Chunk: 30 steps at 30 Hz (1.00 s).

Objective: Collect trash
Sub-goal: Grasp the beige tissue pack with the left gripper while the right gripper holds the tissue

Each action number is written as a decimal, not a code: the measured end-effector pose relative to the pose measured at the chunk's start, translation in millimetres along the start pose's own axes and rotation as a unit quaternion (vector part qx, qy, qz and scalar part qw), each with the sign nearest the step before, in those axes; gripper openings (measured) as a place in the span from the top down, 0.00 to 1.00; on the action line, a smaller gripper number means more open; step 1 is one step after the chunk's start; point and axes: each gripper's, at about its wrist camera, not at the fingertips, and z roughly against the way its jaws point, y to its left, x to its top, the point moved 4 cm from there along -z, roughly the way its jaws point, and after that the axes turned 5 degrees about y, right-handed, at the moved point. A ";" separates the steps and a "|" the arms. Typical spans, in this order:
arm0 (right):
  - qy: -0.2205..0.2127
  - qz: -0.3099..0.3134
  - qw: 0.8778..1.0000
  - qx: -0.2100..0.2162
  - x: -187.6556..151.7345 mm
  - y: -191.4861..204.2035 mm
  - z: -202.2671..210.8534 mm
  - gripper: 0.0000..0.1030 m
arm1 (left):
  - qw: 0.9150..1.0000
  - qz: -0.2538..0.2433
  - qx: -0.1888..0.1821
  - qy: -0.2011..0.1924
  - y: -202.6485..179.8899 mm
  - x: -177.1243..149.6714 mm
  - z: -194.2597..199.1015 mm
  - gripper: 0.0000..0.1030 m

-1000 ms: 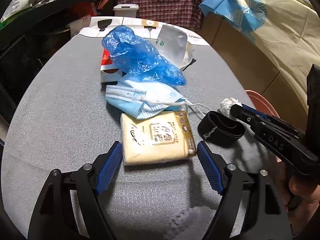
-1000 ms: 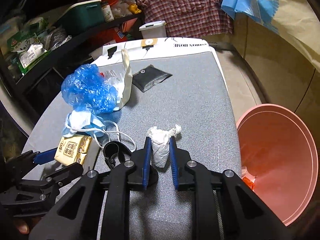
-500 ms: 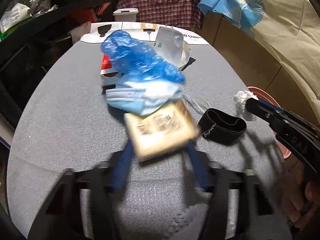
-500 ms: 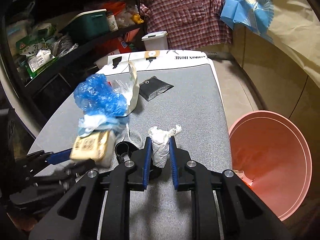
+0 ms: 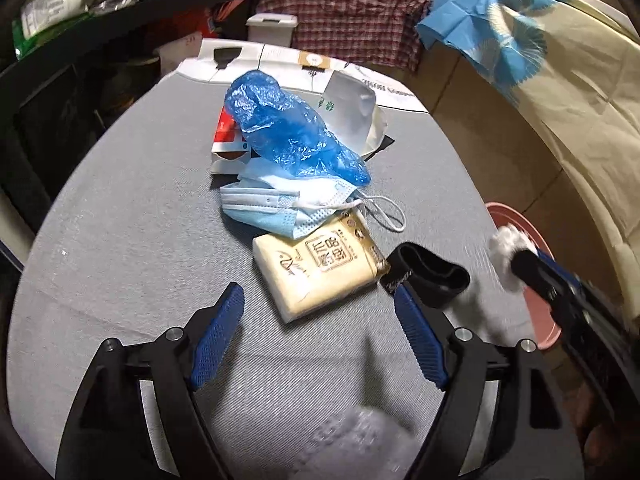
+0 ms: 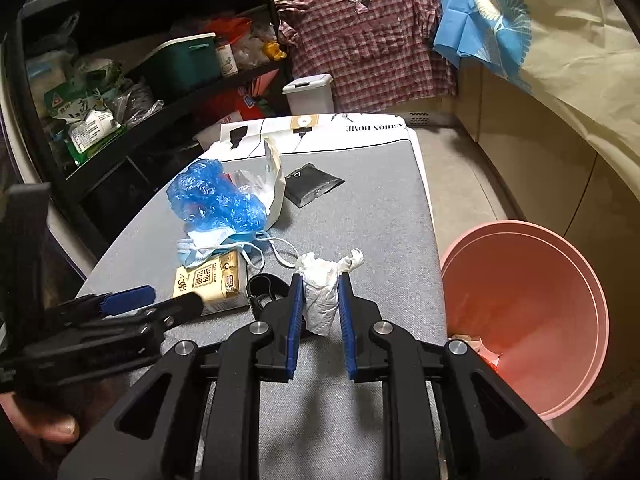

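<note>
My right gripper [image 6: 320, 280] is shut on a crumpled white tissue wad [image 6: 320, 300] and holds it above the grey table, left of the pink bin [image 6: 528, 304]. In the left wrist view the same wad [image 5: 506, 244] shows at the right. My left gripper [image 5: 318, 292] is opening, its jaws wide. A beige tissue pack [image 5: 320, 272] lies tilted on the table just beyond its fingertips, with no pad pressing on it. A blue face mask [image 5: 276, 208] overlaps the pack's far edge, under a blue plastic bag [image 5: 288, 132].
A black strap [image 5: 432, 276] lies right of the pack. A red and white box [image 5: 226, 148] and a white paper bag [image 5: 352, 108] sit behind the blue bag. A black pouch [image 6: 312, 184] lies farther back. Dark shelves stand to the left.
The left gripper closed on the tissue pack, shifted it, then opened; the pack now lies turned, nearer the black strap. The right gripper rose a little with the wad.
</note>
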 end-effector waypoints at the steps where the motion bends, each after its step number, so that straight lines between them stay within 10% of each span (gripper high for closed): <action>1: -0.001 -0.001 1.000 0.000 0.2 -1.0 0.6 0.83 | 1.000 0.007 0.003 0.006 -1.5 1.7 -3.9 0.27; 19: 0.012 -0.005 1.000 0.001 2.0 -11.1 -16.8 0.83 | 0.995 0.044 0.076 0.052 -11.5 15.1 -44.9 0.24; 30: 0.011 0.001 1.000 0.001 1.5 -9.4 -15.9 0.83 | 0.998 0.018 0.041 0.038 -9.2 -2.0 -16.2 0.29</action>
